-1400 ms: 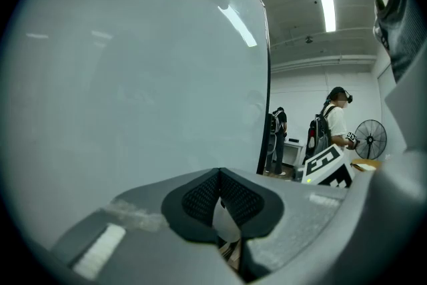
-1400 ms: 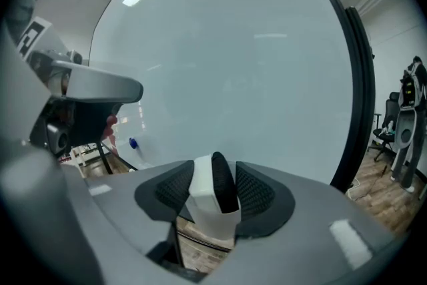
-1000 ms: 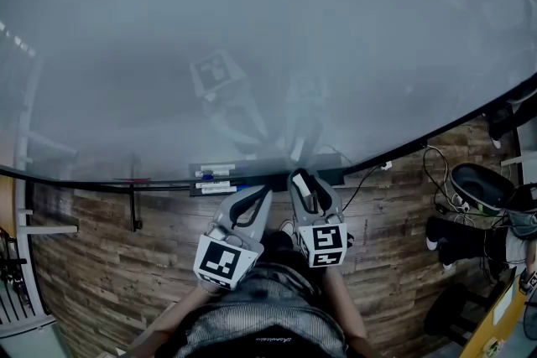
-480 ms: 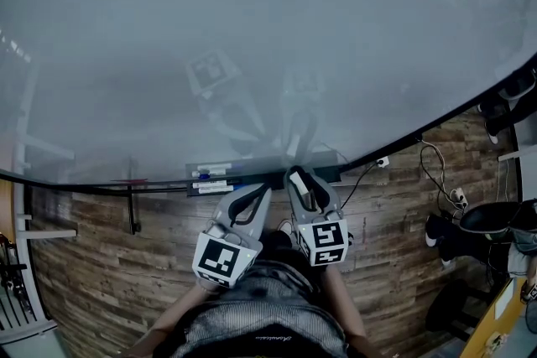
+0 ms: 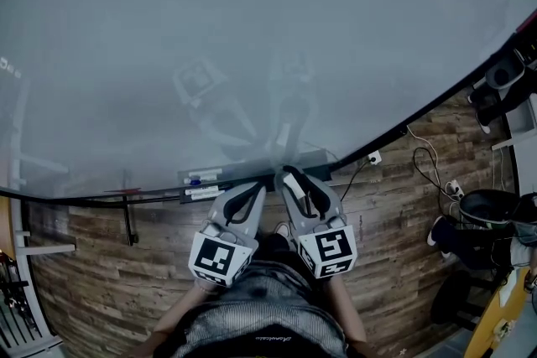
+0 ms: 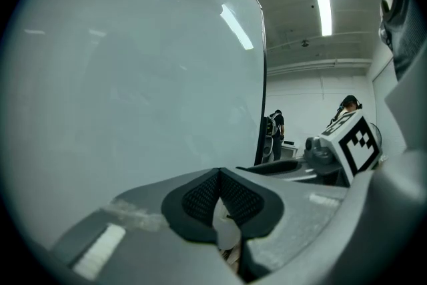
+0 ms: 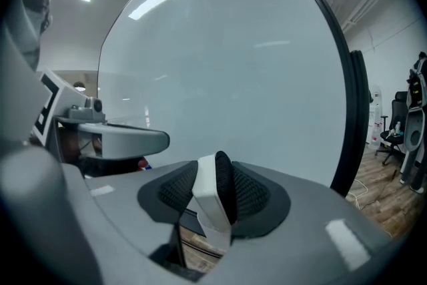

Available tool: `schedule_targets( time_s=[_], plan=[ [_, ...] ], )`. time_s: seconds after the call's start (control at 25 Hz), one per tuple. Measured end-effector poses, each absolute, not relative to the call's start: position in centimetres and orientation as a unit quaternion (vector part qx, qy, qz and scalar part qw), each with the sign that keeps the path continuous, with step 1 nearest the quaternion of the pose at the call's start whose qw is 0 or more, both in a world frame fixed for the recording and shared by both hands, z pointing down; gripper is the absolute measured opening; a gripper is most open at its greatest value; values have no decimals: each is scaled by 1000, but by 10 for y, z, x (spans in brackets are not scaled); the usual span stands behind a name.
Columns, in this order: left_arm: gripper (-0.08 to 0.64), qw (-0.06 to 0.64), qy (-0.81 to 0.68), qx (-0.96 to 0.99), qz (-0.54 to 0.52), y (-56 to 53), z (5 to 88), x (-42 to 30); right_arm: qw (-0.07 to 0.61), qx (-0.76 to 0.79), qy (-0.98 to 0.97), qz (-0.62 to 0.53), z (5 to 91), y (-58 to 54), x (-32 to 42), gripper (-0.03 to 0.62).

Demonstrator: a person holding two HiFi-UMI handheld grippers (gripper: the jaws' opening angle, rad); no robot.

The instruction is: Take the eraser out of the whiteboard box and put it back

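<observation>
white eraser [image 7: 208, 207] with a dark felt face is pinched in the right tongs [image 7: 215, 167], whose jaws have just been closing on it, near the box [image 5: 243, 171] at the whiteboard's [image 5: 252, 29] bottom edge. left tongs [image 6: 219, 178] are pressed together, empty. the tongs hide most of the box's inside.

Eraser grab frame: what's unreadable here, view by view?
- Head view: the whiteboard box is small and dim, partly behind the right gripper. Its contents beyond the markers are unclear.
- Right gripper view: the jaws have just been closing on the eraser. Its lower end is hidden behind them, and the box is not identifiable.
- Left gripper view: the left gripper, jaws shut and empty, blocks everything below, so no box is visible.
</observation>
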State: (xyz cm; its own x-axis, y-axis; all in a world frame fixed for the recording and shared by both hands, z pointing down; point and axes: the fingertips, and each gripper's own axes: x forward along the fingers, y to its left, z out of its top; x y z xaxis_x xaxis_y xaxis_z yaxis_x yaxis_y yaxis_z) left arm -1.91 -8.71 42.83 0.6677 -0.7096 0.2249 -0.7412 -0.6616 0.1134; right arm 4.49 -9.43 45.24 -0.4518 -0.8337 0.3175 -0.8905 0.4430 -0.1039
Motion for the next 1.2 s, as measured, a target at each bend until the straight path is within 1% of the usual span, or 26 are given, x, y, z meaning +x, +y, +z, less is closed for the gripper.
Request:
schedule_targets(
  time_s=[0.16,0.48,0.64,1.2],
  plan=[
    [5,122,-404,904,70,-87,424,-17,104,510,-845,120,431,-89,44,163],
    [5,118,-395,909,68,-85,423,-11,95,504,-852,106,398,-84,42,163],
    [5,108,-389,912,71,-83,422,-8,98,496,-857,103,395,-83,40,163],
    [5,119,-391,910,70,-82,420,-8,105,487,-862,91,394,-85,33,163]
  ],
)
